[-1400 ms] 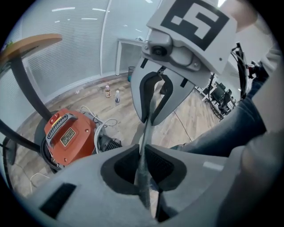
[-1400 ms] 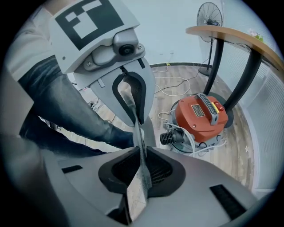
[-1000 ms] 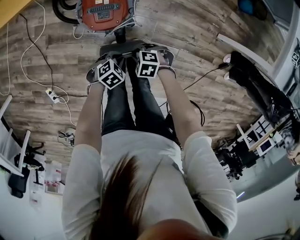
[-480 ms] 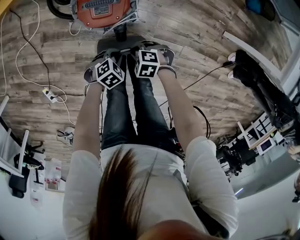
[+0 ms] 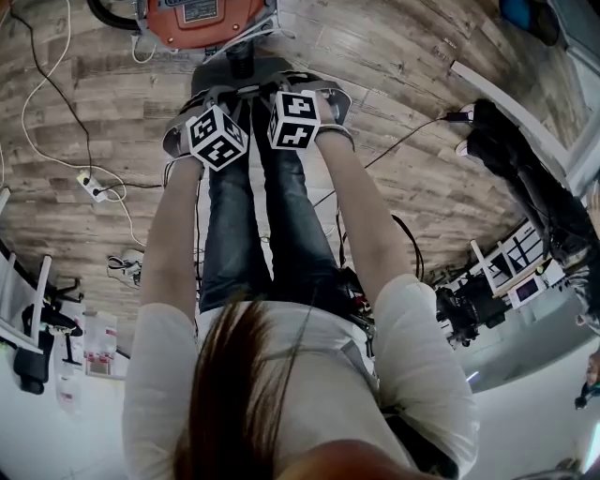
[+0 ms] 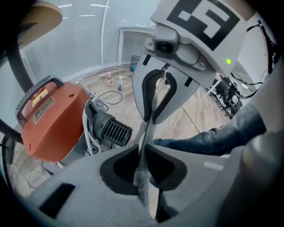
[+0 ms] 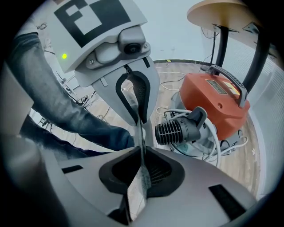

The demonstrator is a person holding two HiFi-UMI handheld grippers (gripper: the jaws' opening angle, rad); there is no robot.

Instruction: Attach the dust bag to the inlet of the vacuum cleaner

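Observation:
The grey dust bag [image 5: 330, 101] hangs in front of my knees, stretched between both grippers. My left gripper [image 5: 211, 105] and right gripper [image 5: 283, 94] face each other, each shut on a thin edge of the bag. In the left gripper view the edge [image 6: 144, 177] runs from my own jaws [image 6: 144, 164] up to the right gripper [image 6: 151, 117]. In the right gripper view it [image 7: 138, 186] is mirrored, with the left gripper [image 7: 141, 119] opposite. The orange vacuum cleaner [image 5: 202, 17] stands just beyond, its black ribbed inlet [image 6: 111, 128] [image 7: 179, 128] pointing towards the bag.
A white cable and power strip [image 5: 94, 186] lie on the wooden floor at the left, and a black cable [image 5: 412, 141] at the right. My jeans-clad legs [image 5: 272, 225] are below the grippers. A round table [image 7: 222, 13] stands over the vacuum, and small bottles [image 6: 113, 80] sit by the wall.
Both grippers have sunk together with the bag held between them, closer to the floor and the vacuum's inlet. The grips look the same.

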